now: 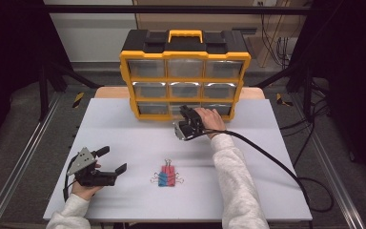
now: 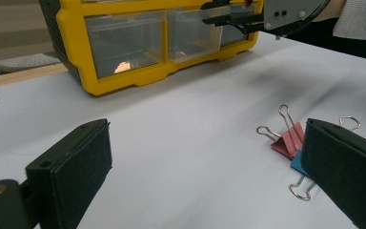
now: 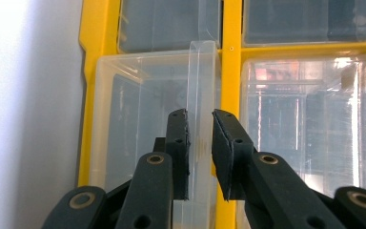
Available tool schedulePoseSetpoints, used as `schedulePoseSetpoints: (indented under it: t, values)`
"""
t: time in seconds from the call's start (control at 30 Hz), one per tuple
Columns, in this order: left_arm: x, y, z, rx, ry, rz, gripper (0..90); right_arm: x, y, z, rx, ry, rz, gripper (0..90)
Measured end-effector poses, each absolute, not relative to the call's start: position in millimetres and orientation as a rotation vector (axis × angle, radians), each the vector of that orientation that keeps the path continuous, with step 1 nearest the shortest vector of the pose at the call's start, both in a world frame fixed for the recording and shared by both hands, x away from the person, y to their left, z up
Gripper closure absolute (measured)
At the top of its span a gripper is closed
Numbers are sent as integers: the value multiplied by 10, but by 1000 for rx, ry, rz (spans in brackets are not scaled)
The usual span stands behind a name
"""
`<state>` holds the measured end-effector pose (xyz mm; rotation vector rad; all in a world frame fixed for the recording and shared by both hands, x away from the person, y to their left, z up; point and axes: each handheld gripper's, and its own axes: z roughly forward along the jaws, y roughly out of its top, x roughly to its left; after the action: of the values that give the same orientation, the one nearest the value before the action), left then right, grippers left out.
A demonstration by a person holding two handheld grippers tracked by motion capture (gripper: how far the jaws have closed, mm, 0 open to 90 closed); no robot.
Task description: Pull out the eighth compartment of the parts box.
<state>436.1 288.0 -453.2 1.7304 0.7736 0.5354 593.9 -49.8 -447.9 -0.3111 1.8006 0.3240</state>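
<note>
While the right gripper point(image 1: 187, 125) reaches for the bottom row of the yellow plastic organiser with clear drawers point(image 1: 185, 71), its jaws stand narrow on either side of the clear drawer's pull tab point(image 3: 201, 138). Whether the pads truly press on that tab I cannot tell; the one nearer the cabinet's edge looks tight against it, the other shows a sliver of gap. To do this well, I'd judge the hand should close fully on the tab first, then draw straight back along the tabletop, level, so the drawer slides rather than tips or drags the cabinet.

Looking along the jaws, the right gripper view gives that sliver; from the high view the hand covers the contact. What the high view adds is the layout: the left gripper point(image 1: 106, 168) rests near the front of the white table point(image 1: 124, 138), jaws wide with nothing between them, and the red and blue binder clips point(image 1: 166, 178) lie just beside it.
</note>
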Motion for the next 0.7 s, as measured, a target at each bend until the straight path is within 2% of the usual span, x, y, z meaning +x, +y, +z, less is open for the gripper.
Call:
schedulePoseSetpoints:
  t: [0.7]
  values:
    - [4358, 2871, -4533, 1740, 768, 536, 28, 5697, -501, -4466, -317, 1813, 342, 772]
